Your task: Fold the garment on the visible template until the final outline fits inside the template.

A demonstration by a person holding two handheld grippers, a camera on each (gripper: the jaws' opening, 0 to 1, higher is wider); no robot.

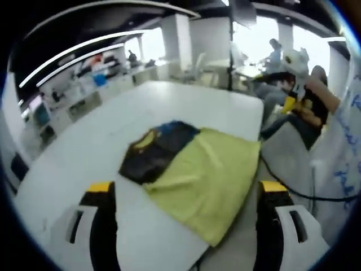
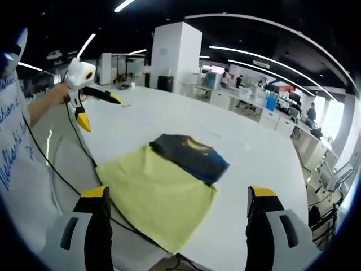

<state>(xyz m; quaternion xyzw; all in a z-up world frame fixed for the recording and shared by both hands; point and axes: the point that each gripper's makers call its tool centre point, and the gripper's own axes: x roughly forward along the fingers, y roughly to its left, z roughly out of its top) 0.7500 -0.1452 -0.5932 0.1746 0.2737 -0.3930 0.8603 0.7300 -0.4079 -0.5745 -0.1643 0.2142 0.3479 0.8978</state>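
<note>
A white bench is seen in an open office. On it lies a yellow-green template sheet, spread flat, with one corner reaching the near edge of the bench. A dark folded garment — black and blue with a yellow marking — rests partly on the far end of the sheet and partly on the bare bench surface beside it. In the right gripper view the same garment is observed overlapping the far corner of the sheet, its outline extending past the sheet's edge onto the bench.

The left claw is held above the near edge of the bench with its jaws spread wide apart and nothing between them; the sheet lies in the gap, not touched. The right claw is likewise spread wide and empty, poised above the near corner of the sheet.

In the right gripper view the left claw appears at upper left, raised well clear of the bench and held by a person's hand; a black cable trails down from it across the bench edge. In the left gripper view the right claw appears at upper right, also raised, with a person's arm behind it.

Desks, chairs and a white pillar are noted in the background, along with distant people — details indistinct.
</note>
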